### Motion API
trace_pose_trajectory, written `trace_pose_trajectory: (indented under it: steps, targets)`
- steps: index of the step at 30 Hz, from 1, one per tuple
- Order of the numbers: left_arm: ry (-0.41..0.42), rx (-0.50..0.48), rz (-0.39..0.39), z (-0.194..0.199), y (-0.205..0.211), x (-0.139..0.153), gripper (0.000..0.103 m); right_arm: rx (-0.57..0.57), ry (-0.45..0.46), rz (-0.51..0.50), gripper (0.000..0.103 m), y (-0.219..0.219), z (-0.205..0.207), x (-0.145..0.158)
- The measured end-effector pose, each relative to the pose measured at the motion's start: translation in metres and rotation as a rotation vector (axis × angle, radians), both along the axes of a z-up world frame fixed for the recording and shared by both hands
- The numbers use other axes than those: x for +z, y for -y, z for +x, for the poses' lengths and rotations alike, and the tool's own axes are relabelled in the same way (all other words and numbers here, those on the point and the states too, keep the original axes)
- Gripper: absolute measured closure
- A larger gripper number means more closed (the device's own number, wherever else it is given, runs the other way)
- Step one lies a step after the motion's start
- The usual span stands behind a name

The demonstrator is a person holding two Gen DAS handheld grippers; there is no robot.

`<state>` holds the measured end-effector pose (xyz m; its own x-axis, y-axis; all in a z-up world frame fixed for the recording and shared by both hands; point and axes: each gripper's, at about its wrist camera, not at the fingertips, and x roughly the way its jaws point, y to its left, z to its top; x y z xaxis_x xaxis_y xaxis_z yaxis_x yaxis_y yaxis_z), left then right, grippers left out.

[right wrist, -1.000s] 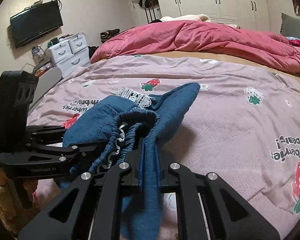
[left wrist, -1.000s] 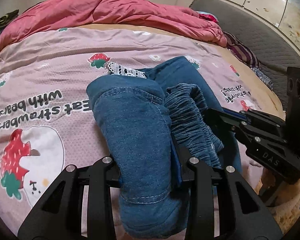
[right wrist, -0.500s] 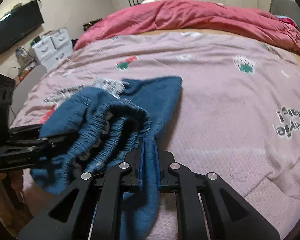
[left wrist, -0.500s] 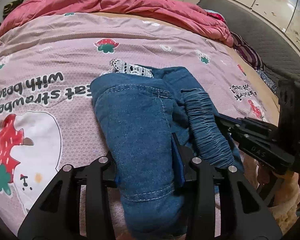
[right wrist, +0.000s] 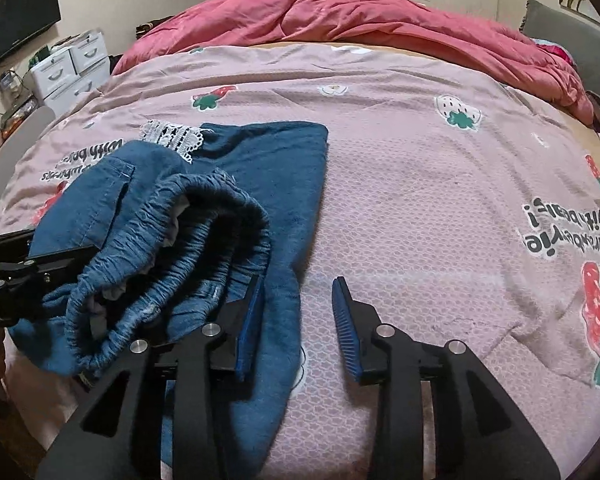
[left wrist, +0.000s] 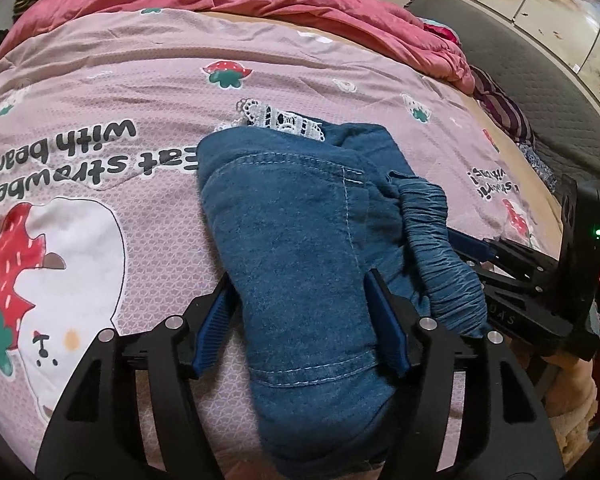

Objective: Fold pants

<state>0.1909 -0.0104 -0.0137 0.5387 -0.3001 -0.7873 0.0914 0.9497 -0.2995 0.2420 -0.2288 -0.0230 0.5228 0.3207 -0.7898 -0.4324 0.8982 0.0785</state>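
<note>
Blue denim pants (left wrist: 296, 240) with a gathered elastic waistband (left wrist: 440, 248) and white lace trim (left wrist: 280, 118) lie folded on the pink strawberry bedspread (left wrist: 100, 100). My left gripper (left wrist: 300, 312) is open, its jaws wide on either side of the folded denim. My right gripper (right wrist: 298, 312) is open; its left finger rests against the pants (right wrist: 268, 184), its right finger over bare bedspread (right wrist: 420, 200). The waistband (right wrist: 188, 240) bunches to its left. Each gripper shows in the other's view: the right one (left wrist: 540, 280), the left one (right wrist: 16, 276).
A crumpled red duvet (right wrist: 360, 20) lies across the far side of the bed. White drawers (right wrist: 68, 68) and a wall TV (right wrist: 16, 28) stand at the left. A grey headboard (left wrist: 540, 92) and striped cloth (left wrist: 504, 108) lie at the right.
Both grippers have opened: the right one released the pants edge it was pinching, and the left one's jaws spread away from the folded denim. The pants have settled lower onto the bed.
</note>
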Motion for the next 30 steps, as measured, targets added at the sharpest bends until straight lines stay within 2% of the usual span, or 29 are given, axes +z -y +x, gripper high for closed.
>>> trace_pose_trajectory:
  steps: [7, 15, 18, 21, 24, 28, 30]
  targets:
    - [0.003, 0.002, -0.010, -0.005, -0.002, 0.002, 0.042, -0.019, -0.011, 0.033, 0.061, 0.011, -0.006, 0.004]
    - [0.056, 0.000, -0.029, -0.027, -0.006, 0.021, 0.036, -0.030, 0.049, 0.076, 0.030, 0.020, -0.027, 0.025]
    - [0.076, 0.004, -0.034, -0.039, -0.008, 0.027, 0.034, -0.024, 0.086, 0.075, 0.029, 0.021, -0.039, 0.034]
    - [0.098, 0.009, -0.034, -0.052, -0.010, 0.034, 0.031, -0.020, 0.130, 0.074, 0.016, 0.020, -0.053, 0.044]
    - [0.119, 0.017, -0.032, -0.064, -0.011, 0.041, 0.017, -0.016, 0.170, 0.076, 0.014, 0.020, -0.068, 0.053]
    - [0.146, 0.023, -0.030, -0.083, -0.011, 0.050, 0.010, -0.016, 0.210, 0.084, 0.009, 0.022, -0.086, 0.063]
    - [0.149, 0.025, -0.037, -0.092, -0.010, 0.051, 0.010, -0.020, 0.227, 0.089, 0.008, 0.023, -0.095, 0.069]
